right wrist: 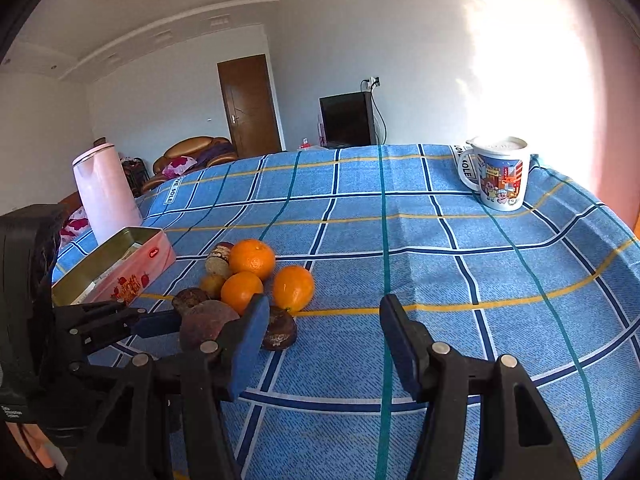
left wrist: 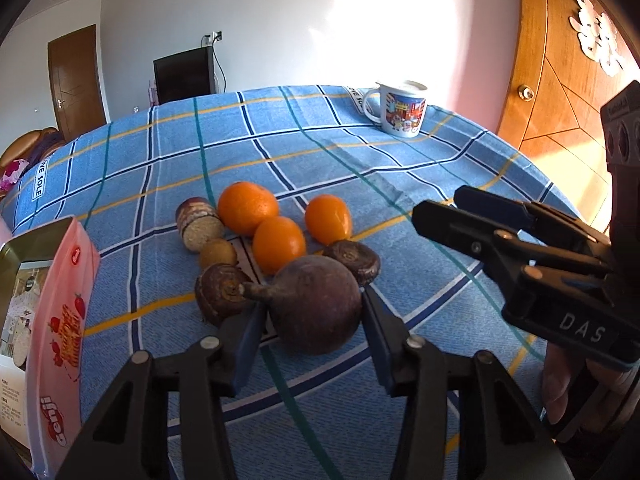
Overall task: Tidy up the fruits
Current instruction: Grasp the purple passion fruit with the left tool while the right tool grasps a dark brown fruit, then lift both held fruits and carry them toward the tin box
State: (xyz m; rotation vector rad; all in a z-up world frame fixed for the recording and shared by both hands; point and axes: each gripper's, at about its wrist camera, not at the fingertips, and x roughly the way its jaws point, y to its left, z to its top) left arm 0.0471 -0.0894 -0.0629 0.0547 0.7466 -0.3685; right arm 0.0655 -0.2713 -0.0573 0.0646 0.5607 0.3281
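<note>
One table [right wrist: 460,280], covered in a blue checked cloth, carries everything. On its far left edge stands a pale pink kettle [right wrist: 105,192], and just in front of that lies an open pink biscuit tin [left wrist: 60,320] along the left edge. A printed mug [left wrist: 402,108] sits near the far right corner, well apart from the rest.

Toward the near left part of the cloth the fruits are bunched together, most of them touching. Biggest is a dark purple round fruit [left wrist: 316,304] with a stubby stem, nearest the front edge. The left gripper [left wrist: 312,324] has its blue pads set on either side of this fruit, the jaws at a middling gap and pressed against its flanks. Behind it lie three oranges [left wrist: 279,244], the largest farthest back. Two dark brown flattened fruits [left wrist: 354,260] flank the purple one, left and right. A cut brown cylinder-shaped piece [left wrist: 199,224] and a small brownish kiwi [left wrist: 218,253] sit at the cluster's left side.

The right gripper [right wrist: 324,340] hangs just right of the pile, jaws moderately apart with only cloth between them.
</note>
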